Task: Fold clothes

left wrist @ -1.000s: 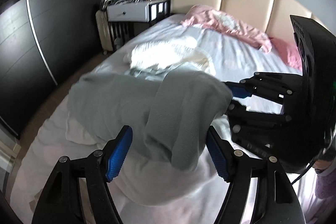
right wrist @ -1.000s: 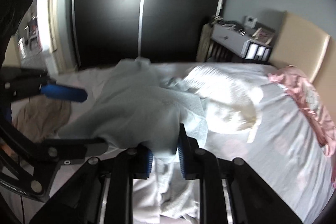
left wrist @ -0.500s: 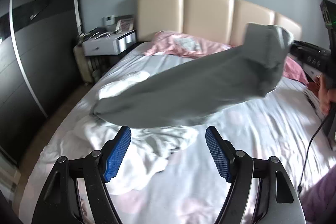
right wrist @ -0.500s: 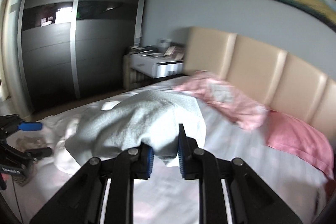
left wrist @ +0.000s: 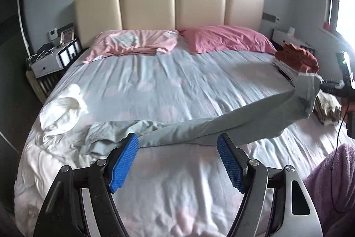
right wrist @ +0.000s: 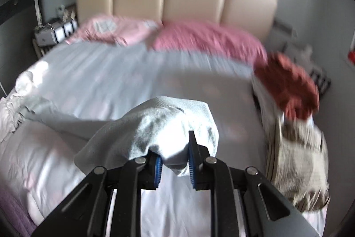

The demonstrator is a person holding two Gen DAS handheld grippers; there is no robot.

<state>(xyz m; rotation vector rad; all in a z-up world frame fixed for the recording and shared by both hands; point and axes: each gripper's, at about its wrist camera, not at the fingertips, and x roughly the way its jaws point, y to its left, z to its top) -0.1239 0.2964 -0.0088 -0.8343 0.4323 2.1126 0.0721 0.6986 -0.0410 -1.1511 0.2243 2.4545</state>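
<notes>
Your right claw (right wrist: 174, 164) grasps the pale grey knit garment (left wrist: 221, 126), stretched unfolded across the bed (left wrist: 177, 86). Your left claw (left wrist: 177, 161) is released and empty, so folding has barely begun; the white clothes pile (left wrist: 62, 112) at the left waits.

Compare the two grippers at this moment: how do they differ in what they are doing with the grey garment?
The right gripper is clamped on a bunched end of the grey garment, lifting it; the left gripper holds nothing. The right gripper's jaws stand narrow on cloth; the left gripper's jaws stand wide over the bed. Both have blue pads and point down at the bed.
</notes>
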